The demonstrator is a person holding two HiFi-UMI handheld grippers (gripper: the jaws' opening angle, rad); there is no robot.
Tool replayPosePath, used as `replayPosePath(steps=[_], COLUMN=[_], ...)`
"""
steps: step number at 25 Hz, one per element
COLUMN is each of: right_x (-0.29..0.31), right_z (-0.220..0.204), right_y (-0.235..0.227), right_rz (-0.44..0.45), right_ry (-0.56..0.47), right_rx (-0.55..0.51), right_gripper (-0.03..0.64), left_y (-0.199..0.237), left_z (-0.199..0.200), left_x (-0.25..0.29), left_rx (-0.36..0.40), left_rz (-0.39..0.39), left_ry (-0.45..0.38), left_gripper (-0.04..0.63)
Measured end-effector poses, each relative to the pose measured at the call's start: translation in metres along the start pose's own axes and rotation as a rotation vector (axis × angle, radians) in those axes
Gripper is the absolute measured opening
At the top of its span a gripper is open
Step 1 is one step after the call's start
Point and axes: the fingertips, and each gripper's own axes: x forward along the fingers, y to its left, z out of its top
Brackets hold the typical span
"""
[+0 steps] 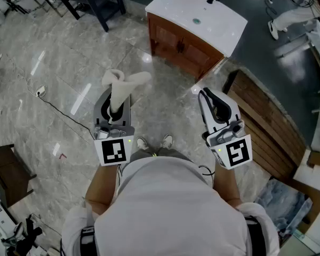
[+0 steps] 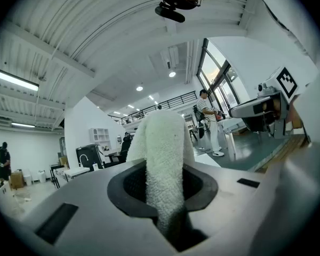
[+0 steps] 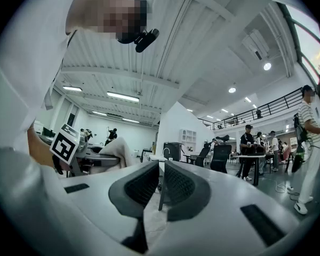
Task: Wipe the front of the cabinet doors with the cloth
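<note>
My left gripper [image 1: 116,96] is shut on a cream terry cloth [image 1: 121,81] that sticks up out of its jaws and flops to both sides. The left gripper view shows the cloth [image 2: 164,159] pinched between the dark pads, filling the gap. My right gripper [image 1: 206,95] is shut with nothing in it; in its own view the pads [image 3: 177,187] stand almost touching. Both grippers point upward, held at waist height over the floor. The cabinet's brown wooden doors [image 1: 180,47], under a white sink top [image 1: 202,16], stand well ahead of both grippers.
A slatted wooden pallet [image 1: 266,122] lies to the right, beside the cabinet. Black table legs [image 1: 90,3] stand at the far left, and a cable [image 1: 56,110] runs over the grey marble floor. A dark cabinet [image 1: 5,170] sits at the left edge. People stand in the distance.
</note>
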Motion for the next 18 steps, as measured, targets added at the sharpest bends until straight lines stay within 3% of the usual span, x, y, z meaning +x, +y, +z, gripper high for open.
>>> replayPosePath(steps=[7,13,18], right_x=[-0.001,-0.005,0.011], right_z=[-0.009,-0.026,-0.035], right_y=[-0.015,-0.033,-0.029], right_rz=[0.005,0.033,0.067], right_ry=[-0.01,-0.024,-0.013], right_rx=[0.039,0.061,0.077], right_gripper=[0.058,0.058,0.058], left_y=[-0.009,-0.022,-0.014], left_z=[-0.004,-0.003,-0.01], left_x=[0.009,0.021,0.031], left_rx=[0.01,0.077,0.061], left_rz=[0.011,0.028,0.048], left_ry=[0.017,0.025,0.03], left_gripper=[0.092,0.092,0.092])
